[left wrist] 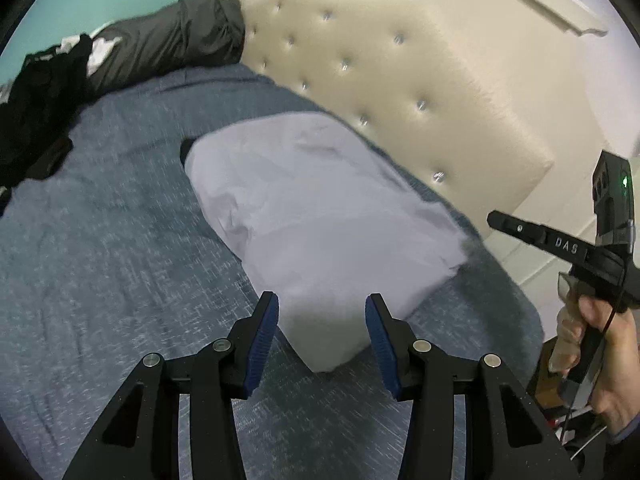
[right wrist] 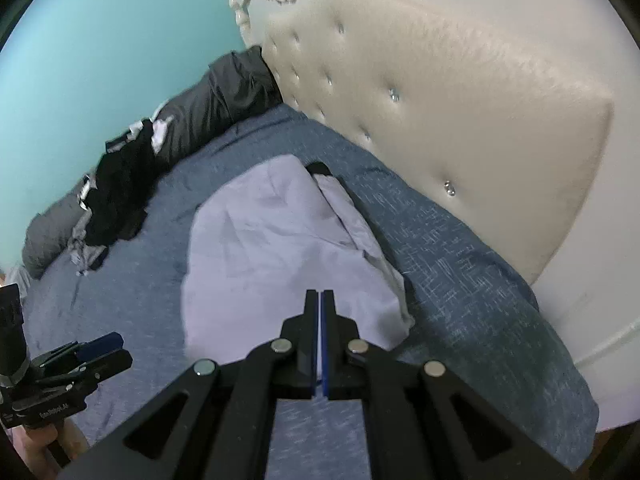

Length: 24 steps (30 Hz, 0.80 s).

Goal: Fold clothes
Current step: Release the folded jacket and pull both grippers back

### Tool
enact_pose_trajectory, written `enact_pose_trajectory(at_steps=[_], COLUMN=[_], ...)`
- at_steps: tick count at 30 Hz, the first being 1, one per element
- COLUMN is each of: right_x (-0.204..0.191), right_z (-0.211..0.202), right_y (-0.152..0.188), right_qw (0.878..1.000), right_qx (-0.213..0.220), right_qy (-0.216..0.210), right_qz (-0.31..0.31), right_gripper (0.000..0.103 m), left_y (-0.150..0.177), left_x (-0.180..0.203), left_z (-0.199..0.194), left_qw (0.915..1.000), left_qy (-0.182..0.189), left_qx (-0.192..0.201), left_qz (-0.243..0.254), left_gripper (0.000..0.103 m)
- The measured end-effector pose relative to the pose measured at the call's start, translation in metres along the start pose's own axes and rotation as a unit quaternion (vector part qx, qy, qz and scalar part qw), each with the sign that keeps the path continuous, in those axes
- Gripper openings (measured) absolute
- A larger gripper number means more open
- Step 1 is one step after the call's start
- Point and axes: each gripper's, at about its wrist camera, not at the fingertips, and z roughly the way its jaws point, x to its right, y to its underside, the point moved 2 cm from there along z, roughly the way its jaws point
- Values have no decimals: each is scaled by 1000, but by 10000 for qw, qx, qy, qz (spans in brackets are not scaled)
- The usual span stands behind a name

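Note:
A pale lavender garment (left wrist: 320,208) lies folded into a rough rectangle on the blue bedspread (left wrist: 100,240), close to the headboard. My left gripper (left wrist: 322,312) hangs open just above the garment's near corner, with nothing between its blue pads. In the right wrist view the same garment (right wrist: 272,248) has a rumpled fold along its right edge. My right gripper (right wrist: 320,296) is shut over the garment's near edge, with no cloth visible between its fingers. From the left wrist view the right gripper (left wrist: 496,218) is held off to the right of the garment by a hand (left wrist: 612,360).
A pile of dark clothes (right wrist: 120,200) and a grey pillow (right wrist: 224,96) lie along the far side by the teal wall. The tufted cream headboard (left wrist: 400,80) borders the bed on the right. Something black (right wrist: 318,168) pokes out from under the garment's far end.

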Motion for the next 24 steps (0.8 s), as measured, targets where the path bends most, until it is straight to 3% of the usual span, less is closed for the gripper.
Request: enact_pose_trajectory(at_steps=[10,24], right_x=[-38,-84], right_z=[-68,-145], right_y=[4,20], right_qw=[9990,9959], right_qx=[369,706], right_qy=[140,329], right_qz=[-208,-465], right_gripper=[1,1], left_y=[-5,6], left_x=[23,38], left_z=[-75,-144], left_qw=[9993,9976], left_qy=[-20,-64], left_qx=[347,653], left_qz=[164,228], left_gripper=[49,50])
